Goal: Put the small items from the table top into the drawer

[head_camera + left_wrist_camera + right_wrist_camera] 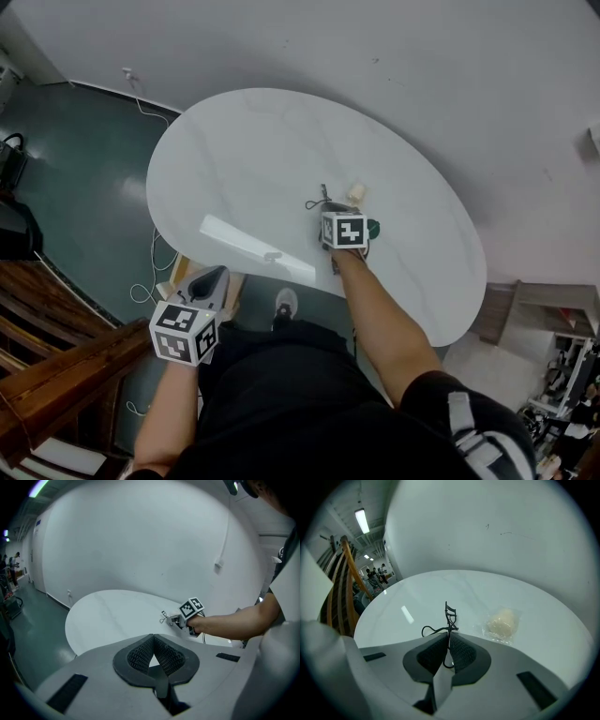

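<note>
Since the right gripper had its jaws pinched on what looked like an eyelash curler, a slow, straight lift off the worktop seemed wisest.

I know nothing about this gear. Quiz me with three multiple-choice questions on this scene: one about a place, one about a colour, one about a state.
1. Where does the wrapped pale puff lie?
A. on the white table, right of the eyelash curler
B. on the floor
C. on a chair

2. What colour is the eyelash curler?
A. red
B. black
C. yellow

3. The right hand-held gripper is:
A. wide open and empty
B. out of sight
C. shut on the eyelash curler

Answers: A, the puff rests on the tabletop beside the curler; B, its wire frame is black; C, the pads pinch the curler's handle.
</note>
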The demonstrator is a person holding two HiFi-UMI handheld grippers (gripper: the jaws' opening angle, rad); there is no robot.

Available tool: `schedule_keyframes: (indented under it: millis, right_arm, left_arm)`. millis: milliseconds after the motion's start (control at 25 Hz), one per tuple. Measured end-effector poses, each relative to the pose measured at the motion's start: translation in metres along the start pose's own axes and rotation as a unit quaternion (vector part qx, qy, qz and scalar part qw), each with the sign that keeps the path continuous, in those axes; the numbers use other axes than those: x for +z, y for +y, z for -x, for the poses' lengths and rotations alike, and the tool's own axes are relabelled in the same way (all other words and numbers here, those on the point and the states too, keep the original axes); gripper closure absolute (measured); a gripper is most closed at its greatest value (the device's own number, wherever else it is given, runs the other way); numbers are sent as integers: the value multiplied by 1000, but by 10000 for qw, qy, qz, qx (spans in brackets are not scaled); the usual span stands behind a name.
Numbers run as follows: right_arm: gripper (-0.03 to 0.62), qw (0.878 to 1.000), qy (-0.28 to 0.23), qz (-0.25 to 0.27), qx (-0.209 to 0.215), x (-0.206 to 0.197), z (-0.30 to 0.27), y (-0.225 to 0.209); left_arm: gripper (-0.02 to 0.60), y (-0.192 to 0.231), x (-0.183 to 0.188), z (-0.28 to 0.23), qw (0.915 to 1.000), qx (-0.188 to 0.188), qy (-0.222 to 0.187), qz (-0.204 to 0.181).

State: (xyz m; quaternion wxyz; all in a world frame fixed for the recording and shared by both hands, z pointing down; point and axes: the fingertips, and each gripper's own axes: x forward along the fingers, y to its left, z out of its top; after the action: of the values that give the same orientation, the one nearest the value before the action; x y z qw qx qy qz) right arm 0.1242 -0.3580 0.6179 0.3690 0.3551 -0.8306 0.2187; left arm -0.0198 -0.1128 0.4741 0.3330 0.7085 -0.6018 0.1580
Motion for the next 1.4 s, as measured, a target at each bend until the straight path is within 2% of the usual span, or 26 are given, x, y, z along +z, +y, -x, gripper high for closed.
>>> schedule_keyframes:
  millis: [320, 560, 800, 1400]
  right_arm:
    - [576, 9986, -408, -140, 309, 8, 32, 37]
    - [576, 9962, -701, -365, 378, 10, 66, 74]
    - [574, 9940, -889, -377, 515, 5, 93, 114]
    - [574, 9949, -615, -65, 800, -39, 97, 240]
  left_arm:
    - [566, 17, -7, 17, 9999, -133, 55, -92]
    - [566, 39, -4, 29, 9990, -334, 48, -286]
    - [566, 58, -11, 44, 9979, -516, 69, -379]
    - [566, 125, -61, 79, 9964, -693, 280, -390]
